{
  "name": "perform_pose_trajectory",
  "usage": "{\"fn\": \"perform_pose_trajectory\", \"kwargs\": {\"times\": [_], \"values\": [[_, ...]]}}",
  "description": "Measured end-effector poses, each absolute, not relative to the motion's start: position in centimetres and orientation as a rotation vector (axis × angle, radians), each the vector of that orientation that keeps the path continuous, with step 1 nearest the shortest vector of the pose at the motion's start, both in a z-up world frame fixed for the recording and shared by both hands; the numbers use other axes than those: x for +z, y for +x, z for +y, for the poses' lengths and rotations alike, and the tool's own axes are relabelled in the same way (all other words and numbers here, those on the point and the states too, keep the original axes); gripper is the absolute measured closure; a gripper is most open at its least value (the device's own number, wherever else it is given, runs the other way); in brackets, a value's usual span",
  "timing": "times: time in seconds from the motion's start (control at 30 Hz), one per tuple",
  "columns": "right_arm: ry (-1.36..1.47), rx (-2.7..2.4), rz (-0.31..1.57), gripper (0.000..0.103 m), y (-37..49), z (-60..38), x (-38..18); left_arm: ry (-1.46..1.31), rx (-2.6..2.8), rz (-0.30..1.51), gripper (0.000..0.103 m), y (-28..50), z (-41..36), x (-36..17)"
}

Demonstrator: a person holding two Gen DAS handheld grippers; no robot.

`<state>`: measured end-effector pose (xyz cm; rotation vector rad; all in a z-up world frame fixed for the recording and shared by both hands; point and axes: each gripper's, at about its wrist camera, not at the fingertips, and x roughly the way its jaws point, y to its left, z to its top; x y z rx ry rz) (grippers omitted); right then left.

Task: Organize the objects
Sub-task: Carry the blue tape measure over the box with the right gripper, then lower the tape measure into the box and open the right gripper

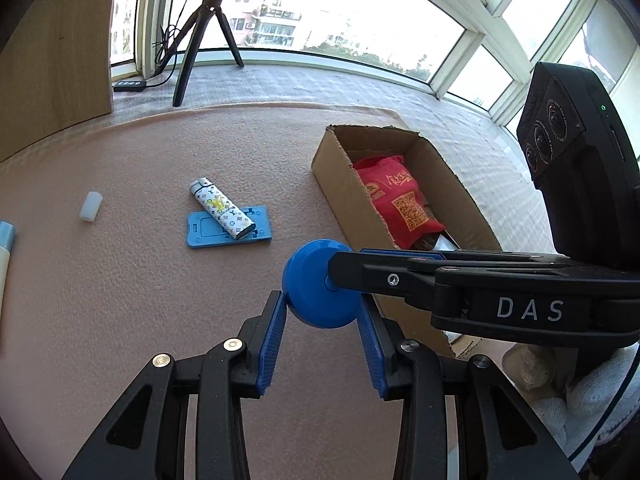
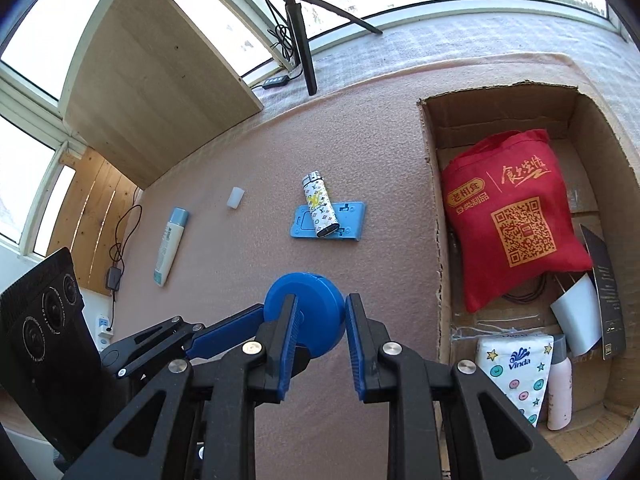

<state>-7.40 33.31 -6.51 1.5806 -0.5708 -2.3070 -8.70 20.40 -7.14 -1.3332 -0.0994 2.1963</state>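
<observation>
A round blue disc (image 1: pixel 312 264) (image 2: pixel 316 286) hangs above the pink mat (image 1: pixel 120 280), just left of a cardboard box (image 1: pixel 340 184) (image 2: pixel 436 240). My left gripper (image 1: pixel 322 304) is shut on its rim, one blue pad on each side. My right gripper (image 1: pixel 340 260) (image 2: pixel 320 304) comes in from the right, one finger across the disc's face and the other behind it, jaws narrow and shut on it. In the right wrist view one left finger (image 2: pixel 224 332) touches the disc's left edge. A patterned lighter (image 1: pixel 222 208) (image 2: pixel 318 208) lies on a flat blue holder (image 1: pixel 216 236) (image 2: pixel 352 220).
The box holds a red bag (image 2: pixel 512 216), a tissue pack (image 2: pixel 516 372), a pale bottle (image 2: pixel 560 388) and a white cup (image 2: pixel 576 320). A white cap (image 2: pixel 236 198) and a tube (image 2: pixel 170 244) lie on the mat's left. A tripod (image 2: pixel 300 40) and wooden board (image 2: pixel 152 80) stand behind.
</observation>
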Motion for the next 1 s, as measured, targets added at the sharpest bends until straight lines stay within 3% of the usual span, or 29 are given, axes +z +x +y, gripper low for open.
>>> {"fn": "perform_pose_trajectory", "kwargs": {"times": [0.73,1.0], "values": [[1.616,-2.480,-0.722,0.081,-2.0,46.2,-6.3,-1.275,1.945,0.039,0.063,-5.5,34.6,-6.8],[1.610,-2.515,-0.749,0.069,-1.4,47.6,-6.4,-1.274,1.968,0.044,0.063,-5.6,34.4,-6.6]]}}
